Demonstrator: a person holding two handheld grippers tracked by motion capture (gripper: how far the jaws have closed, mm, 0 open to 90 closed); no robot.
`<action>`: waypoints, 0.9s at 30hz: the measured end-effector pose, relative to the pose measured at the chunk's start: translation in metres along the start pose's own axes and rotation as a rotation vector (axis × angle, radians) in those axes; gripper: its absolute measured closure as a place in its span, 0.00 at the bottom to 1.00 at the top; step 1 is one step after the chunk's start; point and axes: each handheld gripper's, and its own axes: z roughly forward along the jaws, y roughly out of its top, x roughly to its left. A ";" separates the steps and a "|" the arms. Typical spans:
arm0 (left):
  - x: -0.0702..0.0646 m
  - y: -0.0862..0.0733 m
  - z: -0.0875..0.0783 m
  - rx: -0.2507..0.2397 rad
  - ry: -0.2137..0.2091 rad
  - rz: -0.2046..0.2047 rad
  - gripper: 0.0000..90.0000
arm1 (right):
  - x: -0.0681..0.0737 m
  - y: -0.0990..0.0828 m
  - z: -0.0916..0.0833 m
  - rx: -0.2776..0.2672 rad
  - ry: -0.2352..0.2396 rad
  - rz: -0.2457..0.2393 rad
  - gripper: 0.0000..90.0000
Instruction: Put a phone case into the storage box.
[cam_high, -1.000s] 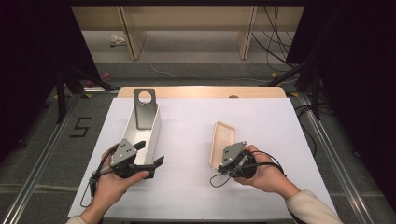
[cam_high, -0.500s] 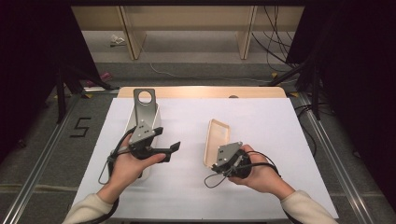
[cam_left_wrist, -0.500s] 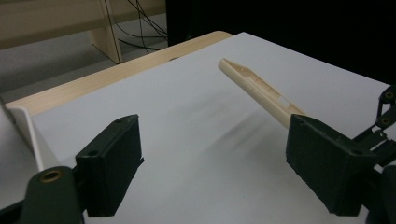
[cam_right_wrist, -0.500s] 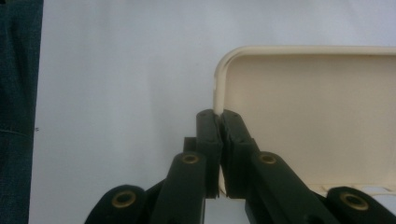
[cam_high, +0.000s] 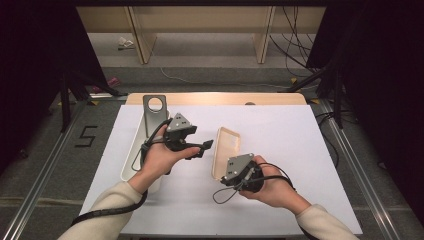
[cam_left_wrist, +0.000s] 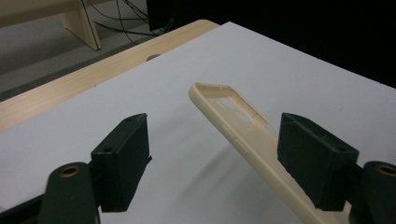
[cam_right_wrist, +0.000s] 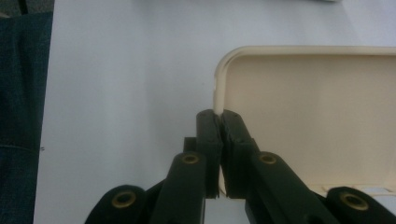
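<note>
One cream phone case (cam_high: 226, 151) edge sits pinched in the right gripper (cam_high: 227, 175).

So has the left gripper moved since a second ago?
Yes. The left gripper has moved from beside the white tray with its metal bracket rightward toward the cream phone case, its jaws closing a little, nothing pressed yet.

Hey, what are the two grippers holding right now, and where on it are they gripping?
The right gripper pinches the cream phone case by its side rim near a corner. The left gripper holds nothing; its jaws, just closing, straddle the case's other end.
</note>
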 end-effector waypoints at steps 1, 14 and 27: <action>0.000 0.001 0.004 0.012 -0.005 -0.001 0.28 | 0.000 0.001 0.001 -0.002 -0.007 -0.002 0.97; 0.007 0.013 0.041 0.130 0.029 -0.070 0.44 | 0.005 0.009 0.003 -0.008 0.003 -0.028 0.97; 0.009 0.017 0.056 0.186 0.050 -0.166 0.61 | 0.008 0.012 0.003 -0.010 -0.004 -0.048 0.97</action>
